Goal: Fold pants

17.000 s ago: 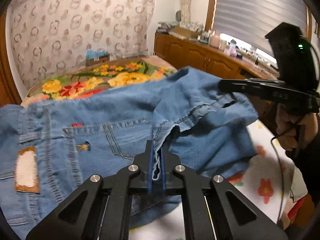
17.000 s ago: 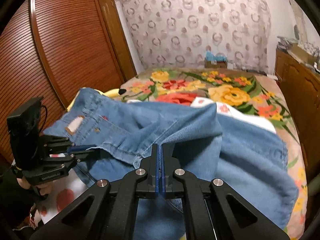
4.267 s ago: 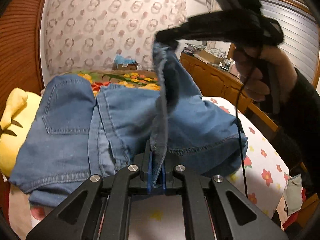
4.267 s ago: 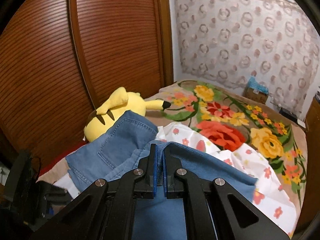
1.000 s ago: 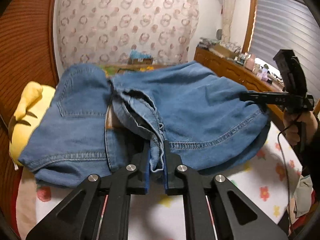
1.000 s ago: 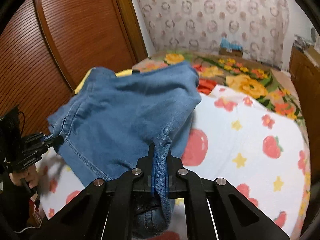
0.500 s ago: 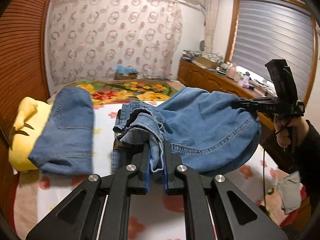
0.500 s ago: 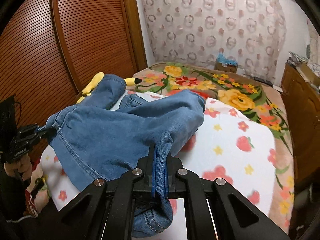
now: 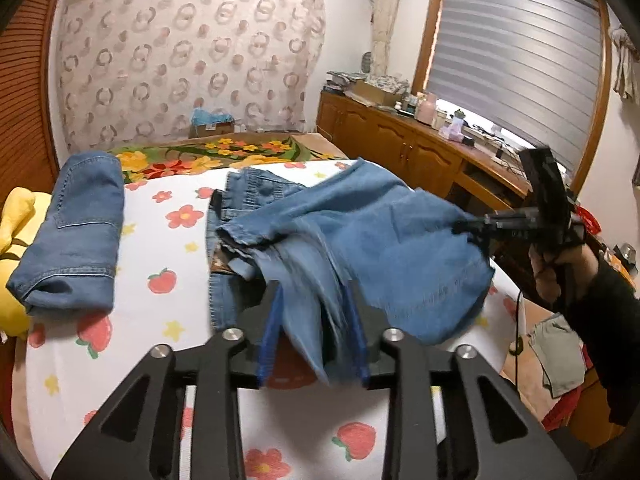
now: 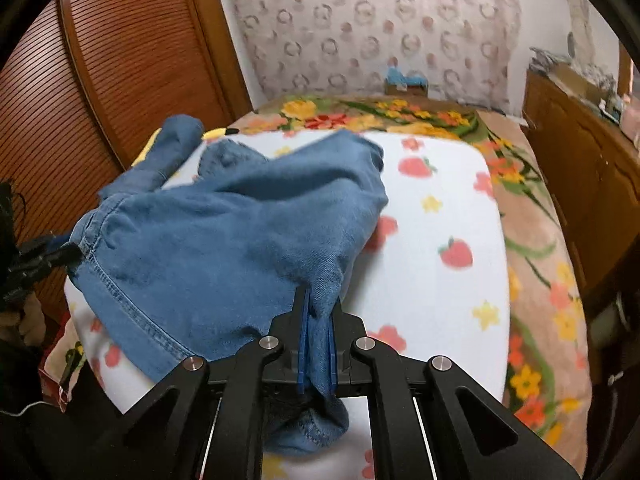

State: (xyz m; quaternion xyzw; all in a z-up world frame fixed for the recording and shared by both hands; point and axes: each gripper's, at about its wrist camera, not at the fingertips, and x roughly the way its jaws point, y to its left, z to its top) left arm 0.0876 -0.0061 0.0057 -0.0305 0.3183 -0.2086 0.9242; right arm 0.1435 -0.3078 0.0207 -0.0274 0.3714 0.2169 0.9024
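While the bed (image 9: 168, 240) carried a folded pair at its left edge, the jeans (image 9: 360, 240) lay bunched mid-bed. The left hand-held gripper (image 9: 314, 336) had just been spreading, denim loose between its jaws; the right hand-held gripper (image 10: 318, 344) pinched their hem.

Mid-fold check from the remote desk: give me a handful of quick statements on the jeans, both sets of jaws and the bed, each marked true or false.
1. The left gripper has its jaws clamped tight on the jeans. False: the jaws have just been opening, and denim hangs loosely between them.
2. The right gripper is shut on the jeans. True.
3. A second folded denim piece lies on the bed's left side in the left wrist view. True.
4. The jeans lie on a plain grey sheet. False: the white blanket is printed with strawberries and flowers.
5. The yellow plush toy sits on top of the jeans. False: it lies by the folded denim piece.
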